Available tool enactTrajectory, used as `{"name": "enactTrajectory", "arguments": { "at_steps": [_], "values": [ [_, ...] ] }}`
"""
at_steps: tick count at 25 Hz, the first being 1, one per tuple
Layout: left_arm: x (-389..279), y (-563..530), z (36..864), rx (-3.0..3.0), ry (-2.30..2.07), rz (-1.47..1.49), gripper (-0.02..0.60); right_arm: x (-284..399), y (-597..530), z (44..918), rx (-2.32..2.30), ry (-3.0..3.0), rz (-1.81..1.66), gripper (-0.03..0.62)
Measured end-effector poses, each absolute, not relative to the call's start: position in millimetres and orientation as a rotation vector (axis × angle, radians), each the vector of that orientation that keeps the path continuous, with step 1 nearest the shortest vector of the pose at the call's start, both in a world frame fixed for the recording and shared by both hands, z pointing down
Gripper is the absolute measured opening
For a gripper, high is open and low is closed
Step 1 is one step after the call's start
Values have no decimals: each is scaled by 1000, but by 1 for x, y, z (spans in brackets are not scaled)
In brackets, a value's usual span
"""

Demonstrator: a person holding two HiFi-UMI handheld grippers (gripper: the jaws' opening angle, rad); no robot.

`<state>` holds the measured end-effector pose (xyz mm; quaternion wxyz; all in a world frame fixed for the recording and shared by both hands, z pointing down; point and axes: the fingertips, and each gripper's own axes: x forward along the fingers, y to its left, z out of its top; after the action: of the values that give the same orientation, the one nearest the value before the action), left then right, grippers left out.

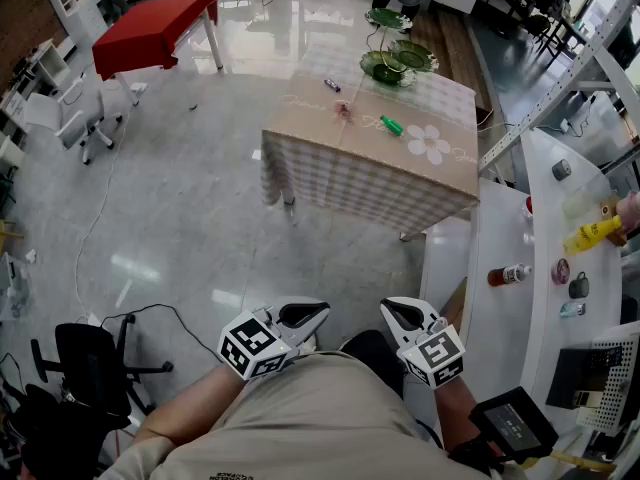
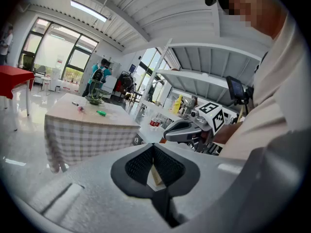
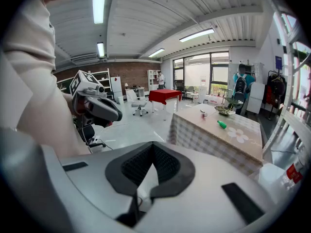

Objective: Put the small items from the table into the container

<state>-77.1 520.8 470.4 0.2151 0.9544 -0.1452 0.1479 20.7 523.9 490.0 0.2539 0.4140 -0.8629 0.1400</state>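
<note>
Holding left claw (image 1: 318,310) and right claw (image 1: 388,310) near the torso (image 1: 320,418), each closed and empty. Well apart from the table (image 1: 300,118) with green marker (image 1: 391,125).

**Beige Shirt, Grey Tools**

We wear a beige short-sleeved shirt (image 1: 320,418). Our left hand-held gripper (image 1: 300,316) and right hand-held gripper (image 1: 405,316) are pale grey shells with black ribbed pads (image 2: 138,164) (each bears a cube (image 1: 250,346) of black-and-white square markers).

We've got a shiny grey floor (image 1: 200,228), a red table (image 1: 150,28) and white chair (image 1: 70,118) far left, a white counter (image 1: 495,228) right, plus big windows (image 3: 204,76), a brick wall (image 3: 131,73) and strip lights (image 3: 99,1) overhead.
</note>
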Motion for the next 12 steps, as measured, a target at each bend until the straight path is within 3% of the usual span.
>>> {"name": "enactTrajectory", "arguments": {
  "at_steps": [12],
  "values": [
    [-77, 461, 496, 2579, -500, 404, 8, 30, 459, 511, 1046, -2356, 408, 14]
  ]
}}
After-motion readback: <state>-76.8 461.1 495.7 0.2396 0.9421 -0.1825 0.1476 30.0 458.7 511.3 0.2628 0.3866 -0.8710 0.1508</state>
